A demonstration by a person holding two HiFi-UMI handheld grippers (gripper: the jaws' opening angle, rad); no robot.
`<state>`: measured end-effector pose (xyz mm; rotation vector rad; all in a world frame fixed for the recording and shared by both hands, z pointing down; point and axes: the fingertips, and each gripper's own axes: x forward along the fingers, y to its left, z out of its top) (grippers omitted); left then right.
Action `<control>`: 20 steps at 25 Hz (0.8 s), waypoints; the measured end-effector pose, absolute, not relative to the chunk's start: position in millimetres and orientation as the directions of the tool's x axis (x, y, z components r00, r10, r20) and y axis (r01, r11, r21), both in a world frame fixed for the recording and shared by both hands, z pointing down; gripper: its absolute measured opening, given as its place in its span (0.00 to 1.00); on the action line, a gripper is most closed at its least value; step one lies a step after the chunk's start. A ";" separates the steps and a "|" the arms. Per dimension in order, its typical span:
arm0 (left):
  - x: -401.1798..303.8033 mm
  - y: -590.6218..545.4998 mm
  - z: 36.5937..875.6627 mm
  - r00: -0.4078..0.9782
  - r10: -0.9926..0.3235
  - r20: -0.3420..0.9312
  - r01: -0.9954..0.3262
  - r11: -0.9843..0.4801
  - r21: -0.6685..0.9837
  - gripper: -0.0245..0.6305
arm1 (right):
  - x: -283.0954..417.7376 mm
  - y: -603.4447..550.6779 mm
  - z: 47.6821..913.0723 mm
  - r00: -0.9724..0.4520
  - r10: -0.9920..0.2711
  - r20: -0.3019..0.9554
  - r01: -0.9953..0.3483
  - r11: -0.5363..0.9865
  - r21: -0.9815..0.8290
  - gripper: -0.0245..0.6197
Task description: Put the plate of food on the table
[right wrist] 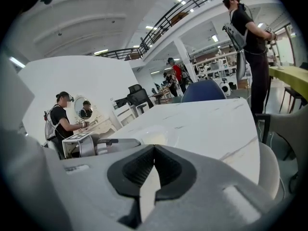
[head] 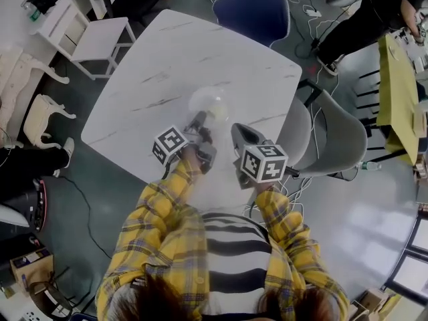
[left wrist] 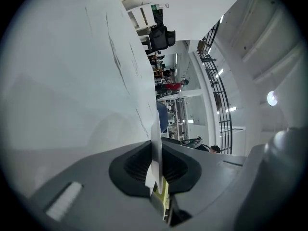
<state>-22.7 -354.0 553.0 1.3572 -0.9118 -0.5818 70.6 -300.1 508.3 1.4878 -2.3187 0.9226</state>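
A clear plate (head: pixel 208 103) with pale yellow food rests on the white marble table (head: pixel 180 52), near its front edge. My left gripper (head: pixel 200 118) is shut on the plate's near rim. In the left gripper view the rim (left wrist: pixel 156 146) stands edge-on between the pads, with a bit of yellow food (left wrist: pixel 165 192) below it. My right gripper (head: pixel 236 130) hovers just right of the plate, shut on nothing. The right gripper view shows its jaws (right wrist: pixel 153 150) together, the plate (right wrist: pixel 155 137) ahead on the table, and the left gripper (right wrist: pixel 98 146) at the left.
A blue chair (head: pixel 251 9) stands at the table's far side, a grey chair (head: pixel 331 139) at its right, and a white chair (head: pixel 100 39) at the left. A person (head: pixel 364 19) stands by a yellow table (head: pixel 398 92) at the far right. Cables lie on the floor.
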 end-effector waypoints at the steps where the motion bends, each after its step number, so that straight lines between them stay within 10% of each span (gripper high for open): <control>1: -22.3 -358.9 554.1 0.547 -0.811 0.209 -0.137 0.160 0.978 0.07 | 69.9 -304.9 509.9 -0.453 -0.731 0.510 -0.882 0.282 -0.379 0.03; 20: -18.9 -413.5 579.8 0.506 -0.826 0.246 -0.105 0.225 0.969 0.07 | 71.4 -363.3 536.5 -0.444 -0.718 0.535 -0.885 0.257 -0.389 0.03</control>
